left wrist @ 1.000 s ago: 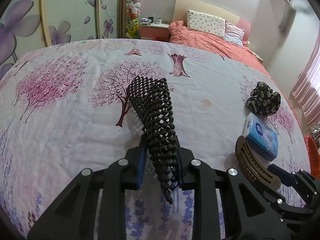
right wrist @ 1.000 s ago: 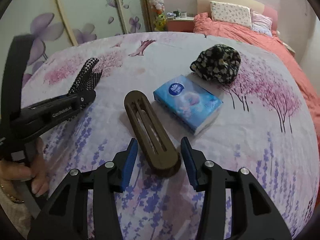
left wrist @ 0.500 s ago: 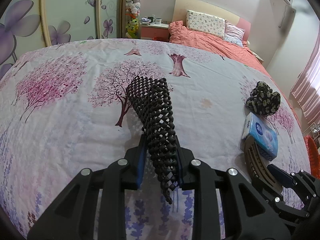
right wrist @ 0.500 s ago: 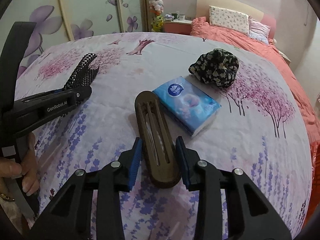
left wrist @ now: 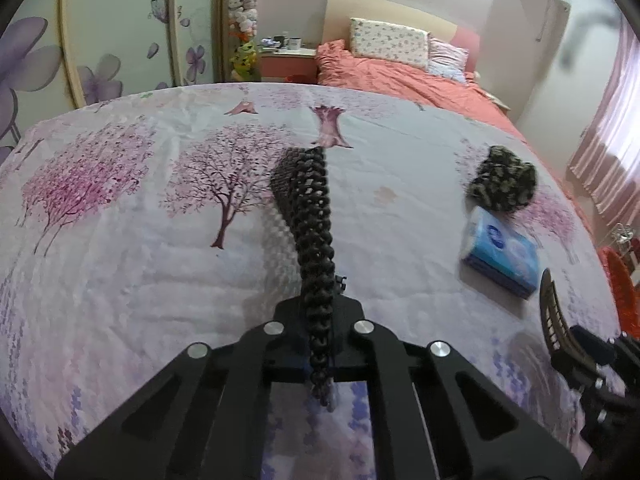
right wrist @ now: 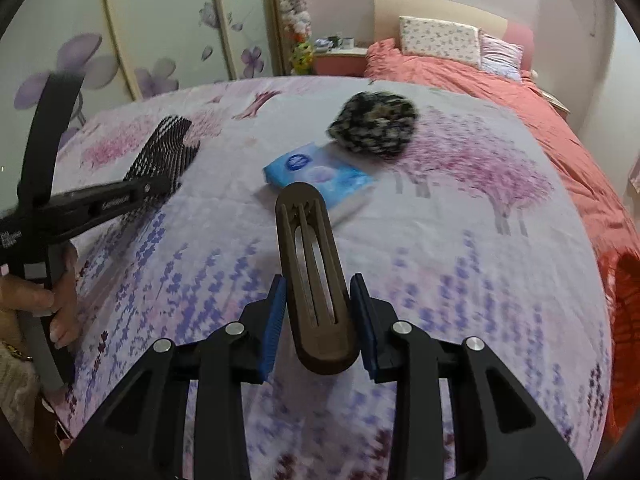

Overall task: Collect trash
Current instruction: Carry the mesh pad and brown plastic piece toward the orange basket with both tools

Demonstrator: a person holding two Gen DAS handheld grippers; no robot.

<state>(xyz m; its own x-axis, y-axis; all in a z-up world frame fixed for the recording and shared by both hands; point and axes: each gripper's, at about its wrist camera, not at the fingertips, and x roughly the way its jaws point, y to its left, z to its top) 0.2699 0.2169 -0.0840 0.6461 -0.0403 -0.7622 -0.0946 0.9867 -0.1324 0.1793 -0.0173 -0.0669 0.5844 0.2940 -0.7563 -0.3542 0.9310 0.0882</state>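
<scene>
My left tool (left wrist: 320, 316) is clamped on a black mesh mat (left wrist: 310, 208), which I see edge-on from the left wrist camera: it rises from between the closed fingers and leans forward over the floral bedspread (left wrist: 140, 220). From the right wrist camera the same mat (right wrist: 162, 156) shows its open lattice, sticking out past the left tool (right wrist: 148, 190).

My right tool (right wrist: 320, 320) is clamped on a brown slotted oval piece (right wrist: 314, 276), with the blue pads (right wrist: 274, 320) pressed against both long sides. The piece points away from me and tilts upward, clear of the bedspread (right wrist: 460, 260). In the left view only its curved end (left wrist: 550, 312) shows at the right edge.

Just beyond the tip of the brown piece lies a blue tissue pack (right wrist: 320, 174), flat on the bedspread. Touching its far corner is a dark speckled bundle of cloth (right wrist: 374, 130). From the left camera the tissue pack (left wrist: 498, 254) and the bundle (left wrist: 502, 178) sit well off to the right of the mat.

Behind the bedspread is a salmon duvet (left wrist: 400, 76) with a floral pillow (left wrist: 386, 40), a nightstand (left wrist: 286, 64) carrying cups, and wardrobe doors (right wrist: 160, 32) painted with purple flowers. Something orange-red (right wrist: 624, 292) sits off the right edge of the bed; I cannot tell what it is. My left hand (right wrist: 40, 300) grips the handle at lower left.
</scene>
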